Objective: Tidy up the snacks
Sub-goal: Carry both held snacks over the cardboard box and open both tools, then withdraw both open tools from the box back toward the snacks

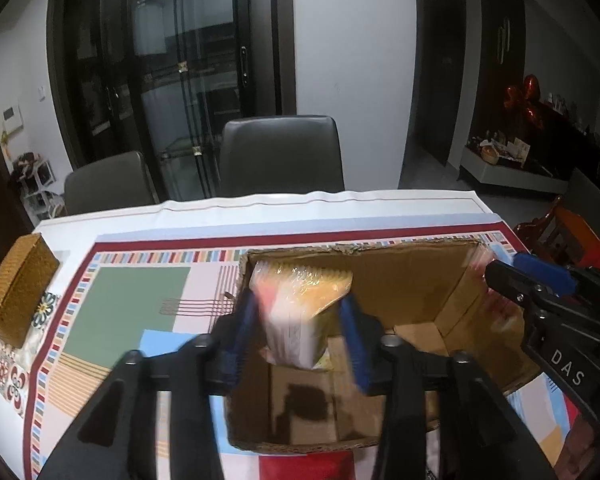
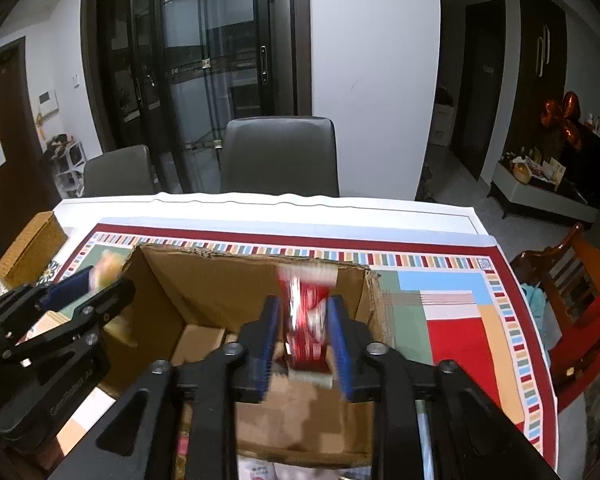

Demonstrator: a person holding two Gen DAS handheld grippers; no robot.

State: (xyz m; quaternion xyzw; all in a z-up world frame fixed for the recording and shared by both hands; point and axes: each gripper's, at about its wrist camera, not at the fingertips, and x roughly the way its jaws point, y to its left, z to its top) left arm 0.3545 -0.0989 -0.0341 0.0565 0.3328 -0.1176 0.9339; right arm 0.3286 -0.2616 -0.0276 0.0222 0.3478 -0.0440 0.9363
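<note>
You are mid-task: your left gripper (image 1: pixel 300 316) clamps a yellow snack pack (image 1: pixel 300 300) and your right gripper (image 2: pixel 304 328) a red snack pack (image 2: pixel 306 312), both above the cardboard box (image 1: pixel 420 276), neither released yet.

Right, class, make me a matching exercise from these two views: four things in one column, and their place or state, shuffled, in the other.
Things:
1. yellow snack pack
2. red snack pack
3. cardboard box
4. woven box

Places or states:
A. open-topped, on the patterned cloth
B. held in the right tongs
C. at the table's left edge
D. held in the left tongs

Pairs: 1-D, 2-B, 3-A, 4-C
</note>
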